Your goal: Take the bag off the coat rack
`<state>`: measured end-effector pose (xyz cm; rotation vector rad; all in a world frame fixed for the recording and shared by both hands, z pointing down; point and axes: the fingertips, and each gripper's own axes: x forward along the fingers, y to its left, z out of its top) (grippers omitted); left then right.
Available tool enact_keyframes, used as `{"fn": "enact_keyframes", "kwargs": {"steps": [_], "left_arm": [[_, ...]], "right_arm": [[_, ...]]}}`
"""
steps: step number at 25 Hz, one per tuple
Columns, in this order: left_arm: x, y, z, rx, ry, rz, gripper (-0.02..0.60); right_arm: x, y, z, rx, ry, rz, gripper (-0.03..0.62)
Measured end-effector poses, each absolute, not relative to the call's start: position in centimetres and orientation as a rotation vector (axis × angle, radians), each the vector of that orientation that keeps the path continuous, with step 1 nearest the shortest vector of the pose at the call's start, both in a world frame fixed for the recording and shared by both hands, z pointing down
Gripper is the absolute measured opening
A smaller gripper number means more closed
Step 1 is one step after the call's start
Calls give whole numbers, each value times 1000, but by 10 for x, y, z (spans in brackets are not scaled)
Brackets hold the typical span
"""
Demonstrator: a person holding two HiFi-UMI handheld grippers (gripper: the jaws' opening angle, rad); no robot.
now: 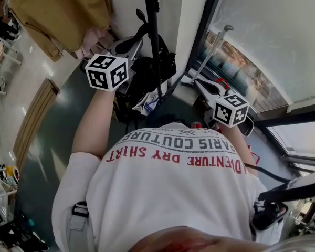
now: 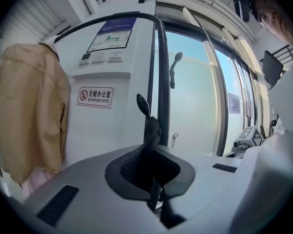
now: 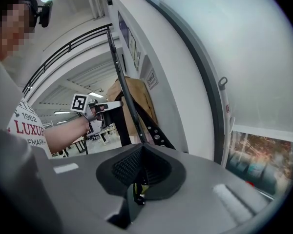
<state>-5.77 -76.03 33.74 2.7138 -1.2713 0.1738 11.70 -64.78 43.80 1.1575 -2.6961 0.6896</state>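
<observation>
A black bag hangs against the black pole of the coat rack. My left gripper is raised to the rack just left of the pole. In the left gripper view it is shut on the bag's black strap, which rises from the jaws toward a hook. My right gripper sits lower, right of the bag by the window sill. In its own view the right gripper looks shut, with nothing clearly held. A studded strap and the pole stand just beyond it.
A beige jacket hangs on the rack to the left. A white wall with a no-smoking sign is behind the rack. A large window with a dark frame runs along the right.
</observation>
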Motion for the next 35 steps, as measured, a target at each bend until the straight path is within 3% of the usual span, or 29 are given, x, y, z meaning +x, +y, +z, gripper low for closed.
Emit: {"fn": "enact_keyframes", "kwargs": {"steps": [16,24,35], "left_arm": [[-55,-773,254,2770,-1321,47,5],[-95,-791,198,2725,-1442,-152,5],[-123,-766,277,2605,-1472,-40,5]], "right_arm": [[133,-654,438,1211,-2684,697,2],[126,-656,446,1197,-2675,716,2],[114,-656,452,1145,-2681,719,2]]}}
